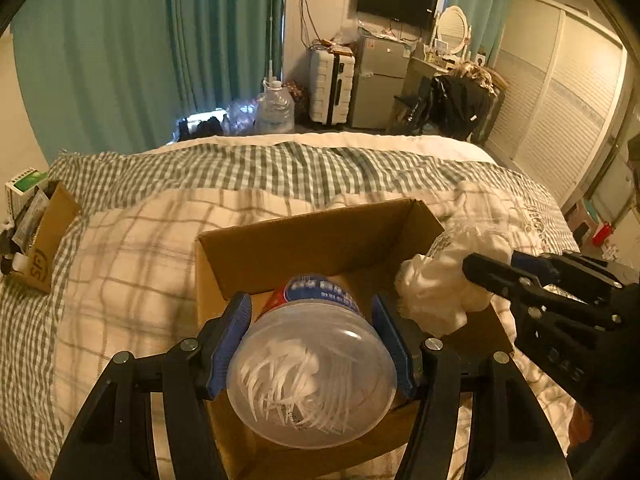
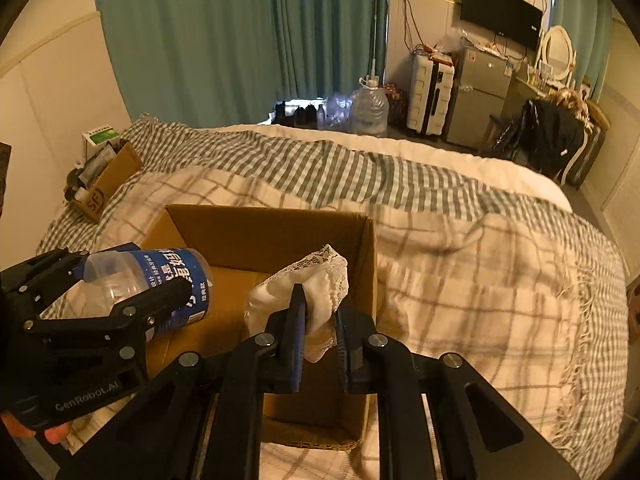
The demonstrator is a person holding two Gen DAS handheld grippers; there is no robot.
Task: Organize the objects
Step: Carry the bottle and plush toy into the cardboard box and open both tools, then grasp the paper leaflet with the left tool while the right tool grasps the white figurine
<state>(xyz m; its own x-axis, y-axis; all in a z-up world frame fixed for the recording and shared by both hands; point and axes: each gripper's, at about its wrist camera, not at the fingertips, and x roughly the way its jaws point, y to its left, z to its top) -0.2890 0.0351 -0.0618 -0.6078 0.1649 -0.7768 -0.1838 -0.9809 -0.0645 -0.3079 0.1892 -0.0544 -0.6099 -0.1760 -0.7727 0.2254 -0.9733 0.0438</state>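
An open cardboard box sits on the bed in front of me. My left gripper is shut on a clear plastic jar with a blue label, full of white sticks, held over the box; it also shows in the right wrist view. My right gripper is shut on a white lace cloth, held over the box's right side. In the left wrist view the cloth hangs at the box's right wall, with the right gripper on it.
A second, smaller cardboard box with packets stands at the bed's far left by the wall. The checked blanket covers the bed. Beyond the bed are a water jug, a suitcase and a small fridge.
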